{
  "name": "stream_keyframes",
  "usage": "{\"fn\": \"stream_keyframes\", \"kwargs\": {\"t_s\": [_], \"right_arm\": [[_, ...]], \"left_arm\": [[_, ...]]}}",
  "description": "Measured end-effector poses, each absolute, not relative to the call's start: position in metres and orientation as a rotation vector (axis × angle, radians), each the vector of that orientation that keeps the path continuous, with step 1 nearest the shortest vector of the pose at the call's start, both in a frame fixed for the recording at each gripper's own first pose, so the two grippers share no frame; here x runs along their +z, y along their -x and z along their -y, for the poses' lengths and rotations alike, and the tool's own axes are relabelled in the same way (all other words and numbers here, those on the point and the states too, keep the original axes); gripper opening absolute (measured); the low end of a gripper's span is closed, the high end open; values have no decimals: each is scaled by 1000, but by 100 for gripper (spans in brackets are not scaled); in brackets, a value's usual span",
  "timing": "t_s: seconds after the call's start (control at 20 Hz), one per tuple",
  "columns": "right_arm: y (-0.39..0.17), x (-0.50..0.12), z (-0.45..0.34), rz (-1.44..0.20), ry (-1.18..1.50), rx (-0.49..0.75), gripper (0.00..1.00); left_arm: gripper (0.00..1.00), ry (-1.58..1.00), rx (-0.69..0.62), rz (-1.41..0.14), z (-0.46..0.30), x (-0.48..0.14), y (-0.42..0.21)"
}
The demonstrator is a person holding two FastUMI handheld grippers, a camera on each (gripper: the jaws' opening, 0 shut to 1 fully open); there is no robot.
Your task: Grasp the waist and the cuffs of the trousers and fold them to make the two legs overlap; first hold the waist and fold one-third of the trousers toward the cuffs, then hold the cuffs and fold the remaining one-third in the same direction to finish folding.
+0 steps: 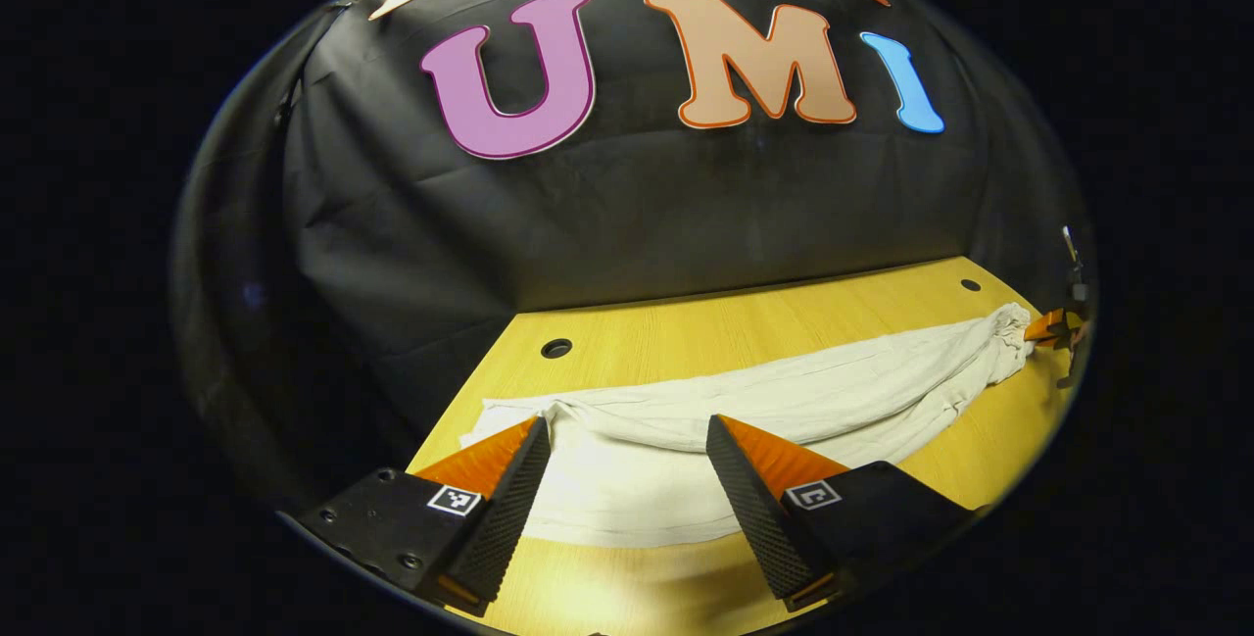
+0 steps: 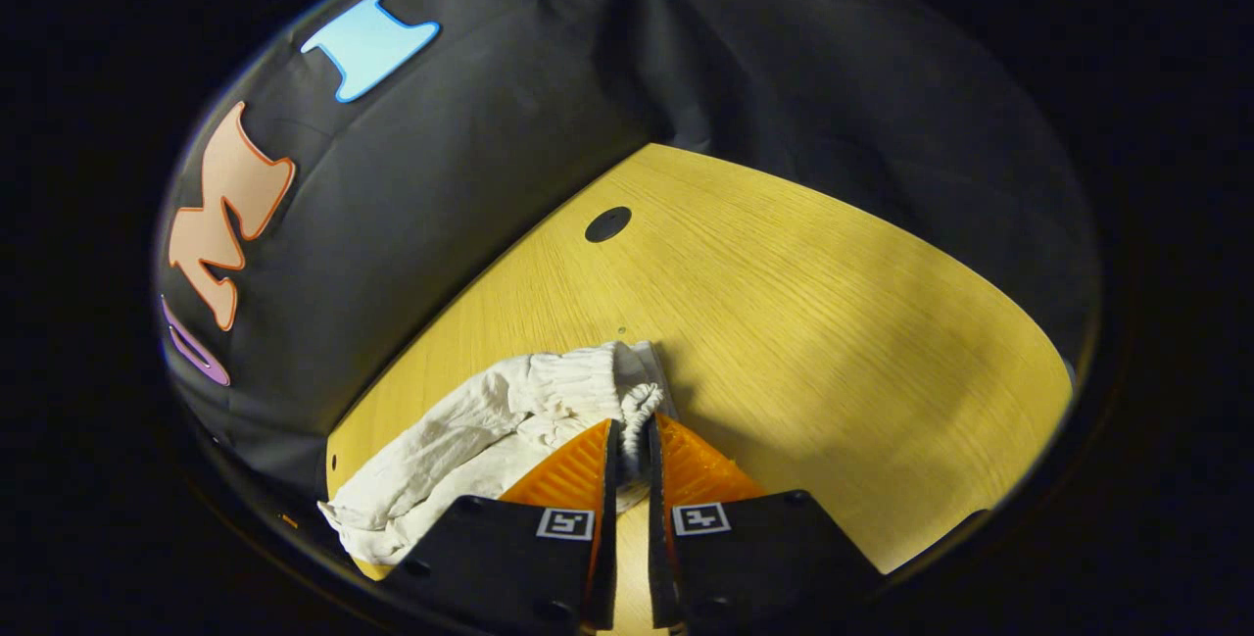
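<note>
Left gripper view: cream trousers (image 1: 784, 401) lie creased across the wooden table (image 1: 686, 327), the left gripper (image 1: 627, 450) spread wide above them. At three o'clock, the right gripper (image 2: 627, 450) pinches their bunched, partly hidden end.

Wooden table (image 2: 833, 322) with round holes (image 2: 607, 223) against black cloth wall (image 1: 637, 215).
</note>
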State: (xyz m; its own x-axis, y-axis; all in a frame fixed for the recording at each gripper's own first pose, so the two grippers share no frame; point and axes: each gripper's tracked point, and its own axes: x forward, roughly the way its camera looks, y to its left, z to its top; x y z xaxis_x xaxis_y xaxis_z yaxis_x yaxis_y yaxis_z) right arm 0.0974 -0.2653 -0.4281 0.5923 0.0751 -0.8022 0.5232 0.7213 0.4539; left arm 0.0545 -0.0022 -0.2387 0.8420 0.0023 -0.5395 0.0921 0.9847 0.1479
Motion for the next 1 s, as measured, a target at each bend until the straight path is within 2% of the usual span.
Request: {"fn": "stream_keyframes", "kwargs": {"t_s": [0.15, 0.2, 0.25, 0.3, 0.35, 0.4, 0.7, 0.75, 0.8, 1.0], "right_arm": [[-100, -412, 278, -875, -767, -294, 15], [-105, -404, 277, -861, -796, -284, 0], [-106, -399, 278, -851, -800, -279, 0], [-106, -394, 280, -848, -789, -264, 4], [-107, -392, 282, -843, -779, -253, 0], [-108, -383, 284, -834, -777, -243, 4], [-125, -323, 303, -758, -758, -151, 4], [-125, -315, 308, -752, -757, -133, 0], [-127, -305, 313, -742, -757, -123, 4], [-129, -260, 326, -705, -747, -62, 4]], "left_arm": [[96, -171, -42, -550, 4, -231, -52], [96, -170, -40, -548, 3, -231, -51], [96, -171, -39, -545, 1, -229, -51], [96, -173, -37, -538, -1, -227, -51], [96, -170, -36, -533, -4, -226, -51], [96, -163, -34, -535, -6, -228, -50], [96, -144, -41, -543, -26, -233, -47], [96, -145, -41, -544, -30, -234, -47], [96, -144, -42, -545, -34, -233, -46], [96, -143, -47, -537, -48, -235, -49]]}}
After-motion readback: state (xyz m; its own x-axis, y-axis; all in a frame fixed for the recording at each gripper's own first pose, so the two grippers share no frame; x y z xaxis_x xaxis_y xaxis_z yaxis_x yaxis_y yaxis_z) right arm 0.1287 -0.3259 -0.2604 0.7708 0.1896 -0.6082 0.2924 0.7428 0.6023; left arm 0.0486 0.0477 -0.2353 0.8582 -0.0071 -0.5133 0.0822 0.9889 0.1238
